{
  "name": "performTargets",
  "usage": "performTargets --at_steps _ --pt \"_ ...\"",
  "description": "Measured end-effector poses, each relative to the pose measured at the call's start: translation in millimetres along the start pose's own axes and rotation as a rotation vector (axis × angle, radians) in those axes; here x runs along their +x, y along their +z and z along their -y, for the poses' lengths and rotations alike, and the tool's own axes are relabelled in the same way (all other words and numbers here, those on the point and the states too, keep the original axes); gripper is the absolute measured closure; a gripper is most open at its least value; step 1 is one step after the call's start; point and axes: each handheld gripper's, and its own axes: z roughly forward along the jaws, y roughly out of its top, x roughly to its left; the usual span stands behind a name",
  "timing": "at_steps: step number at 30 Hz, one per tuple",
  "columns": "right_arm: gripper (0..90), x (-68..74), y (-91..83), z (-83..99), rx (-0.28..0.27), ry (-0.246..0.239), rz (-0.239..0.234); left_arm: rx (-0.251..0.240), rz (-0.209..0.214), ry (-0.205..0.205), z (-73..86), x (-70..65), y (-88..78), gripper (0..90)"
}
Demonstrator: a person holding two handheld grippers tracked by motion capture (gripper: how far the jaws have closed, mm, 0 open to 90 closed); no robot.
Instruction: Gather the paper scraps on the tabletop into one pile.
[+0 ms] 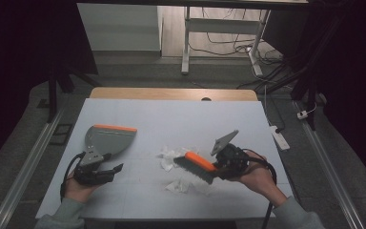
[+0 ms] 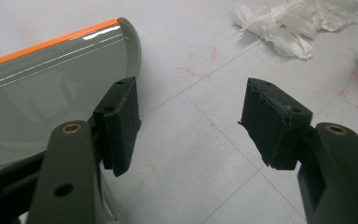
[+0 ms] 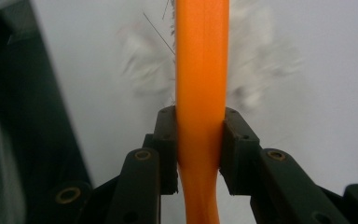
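White tabletop (image 1: 171,119) under me in the high view, dark floor and cables beyond it at twelve o'clock. At nine o'clock lies the grey dustpan (image 1: 108,139) with its orange edge, and my left gripper (image 1: 106,172) sits just below it at about eight o'clock, jaws apart with nothing between them. Over at four o'clock my right gripper (image 1: 218,167) is clamped on the orange handle of the brush (image 1: 198,166), whose dark bristles hang above the table. Scraps of crumpled white paper (image 1: 171,160) lie around the brush, near the table's middle and at six o'clock.

Now the left gripper view: my left gripper (image 2: 189,123) stands wide open over bare table. The dustpan (image 2: 51,79) fills the ten o'clock corner, close beside one jaw (whether they touch I cannot tell). Paper scraps (image 2: 284,25) sit at one o'clock.

Right gripper view next: my right gripper (image 3: 199,149) pinches the brush handle (image 3: 201,70) on both sides, the handle running straight up to twelve o'clock. Blurred white paper (image 3: 144,60) shows behind it on the table.
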Motion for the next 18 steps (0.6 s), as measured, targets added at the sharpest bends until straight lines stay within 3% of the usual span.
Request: performTargets --at_steps 1,3,5,7,10,13,18 --pt "70.9 0.0 0.0 0.0 0.0 0.0 0.0 0.0 0.0 0.0 0.0 -0.2 0.2 37.6" --pt "70.9 10.9 8.5 2.5 0.056 -0.052 -0.035 0.001 -0.001 0.001 -0.1 -0.6 0.5 37.6" --pt "70.9 20.2 15.9 3.0 0.121 -0.053 -0.072 0.001 -0.001 0.002 -0.2 -0.8 0.3 37.5" --pt "70.9 25.3 24.7 1.8 0.167 -0.09 -0.095 0.002 -0.001 0.002 -0.1 -0.6 0.2 37.6" --pt "70.9 27.6 35.4 -2.3 0.198 -0.121 -0.117 0.001 0.0 0.0 0.2 -0.1 -0.3 37.6" --pt "70.9 24.2 43.5 -8.0 0.227 -0.146 -0.085 0.001 0.0 -0.002 0.5 0.2 -0.4 37.6" --pt "70.9 6.5 50.8 -21.6 0.221 -0.149 -0.022 -0.002 0.0 -0.004 0.6 0.5 -0.6 37.6"
